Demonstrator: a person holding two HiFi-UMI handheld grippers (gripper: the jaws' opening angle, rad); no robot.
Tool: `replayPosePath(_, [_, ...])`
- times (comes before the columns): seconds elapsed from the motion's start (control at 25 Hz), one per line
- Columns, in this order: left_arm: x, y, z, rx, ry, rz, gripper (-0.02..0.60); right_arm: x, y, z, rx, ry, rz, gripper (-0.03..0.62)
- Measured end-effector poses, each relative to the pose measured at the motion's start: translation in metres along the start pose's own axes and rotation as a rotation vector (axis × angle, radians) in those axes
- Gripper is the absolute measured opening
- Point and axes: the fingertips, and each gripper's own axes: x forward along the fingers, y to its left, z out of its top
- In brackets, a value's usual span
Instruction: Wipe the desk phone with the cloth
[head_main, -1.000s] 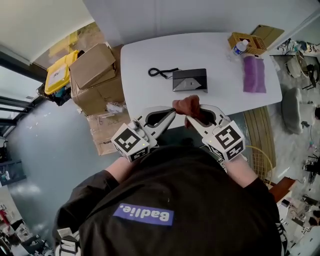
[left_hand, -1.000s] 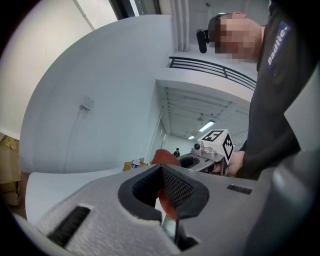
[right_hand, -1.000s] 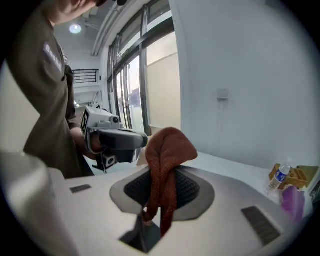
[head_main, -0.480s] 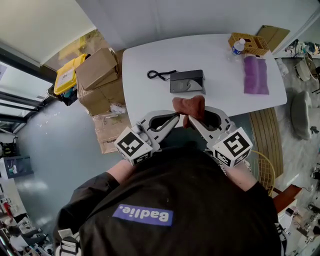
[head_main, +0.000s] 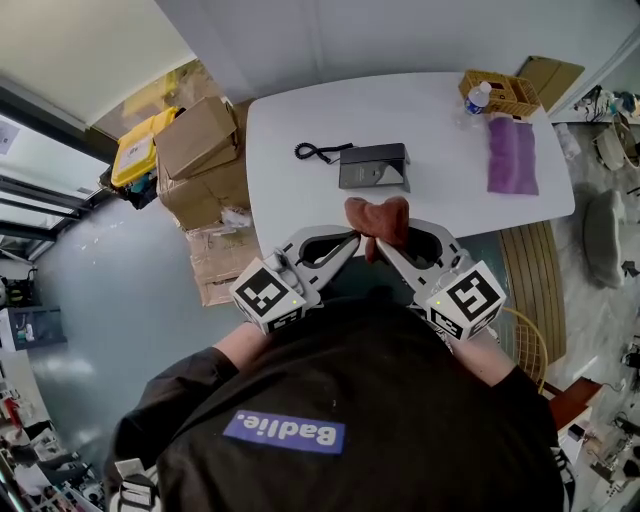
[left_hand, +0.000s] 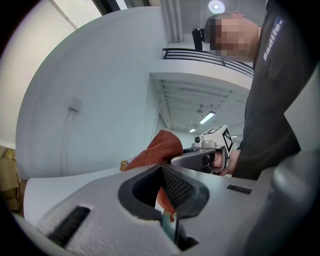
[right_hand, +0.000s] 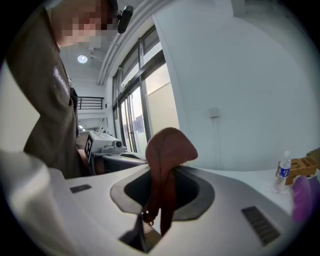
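A rust-red cloth (head_main: 378, 217) is bunched above the near edge of the white surface (head_main: 440, 120), pinched by the closed jaws of both the left gripper (head_main: 352, 236) and the right gripper (head_main: 380, 245). Just beyond sits the dark desk phone (head_main: 373, 166), its coiled cord (head_main: 318, 148) trailing left. A purple cloth (head_main: 511, 155), a water bottle (head_main: 477, 98) and a basket (head_main: 500, 92) occupy the surface's right end.

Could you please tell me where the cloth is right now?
In the head view, the cloth is pinched between the left gripper and right gripper over the table near its front edge, just short of the desk phone.
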Motion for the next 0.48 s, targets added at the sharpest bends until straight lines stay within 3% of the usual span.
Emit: replayPosePath(0.48, [0.0029, 0.0009, 0.0037, 0.005, -0.013, 0.001, 0.009, -0.0001, -0.0024, 0.0013, -0.003, 0.005, 0.011, 0.089])
